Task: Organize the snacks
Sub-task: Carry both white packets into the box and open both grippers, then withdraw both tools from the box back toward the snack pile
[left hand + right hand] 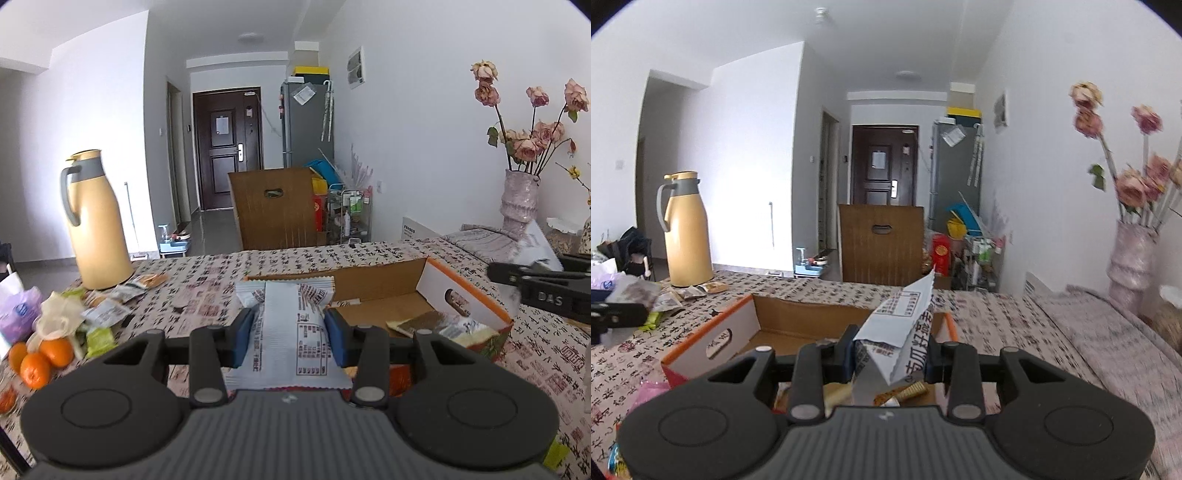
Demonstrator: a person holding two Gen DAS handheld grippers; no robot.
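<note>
- Clamped between the blue pads [242,338] of the left gripper [289,338] is a white snack packet [286,325], held flat with its printed back facing up and its crimped far end pointing toward the box.
- Just beyond and to the right of that packet, an open cardboard box [469,295] with an orange-edged flap is seen on the table; several wrapped snacks [461,328] are lying inside it.
- At the right edge of the left wrist view, the right gripper [543,291] is seen above the table, with a pale packet pinched in it.
- From the right wrist view, the right gripper [890,356] is shut on a second white packet [905,325], which is folded and tilted, one corner sticking up; it is held over the near part of the box [713,336].
- More snacks [905,393] are visible in the box below that packet.
- On the left part of the patterned tablecloth [207,273], a loose pile of snack packets [107,310] is spread out, with oranges [37,363] beside it.
- Behind the pile, a yellow thermos jug [96,221] stands upright.
- At the far right, a vase of dried roses [521,206] is seen on the table, and a wooden chair back [273,210] is seen beyond the far table edge.
</note>
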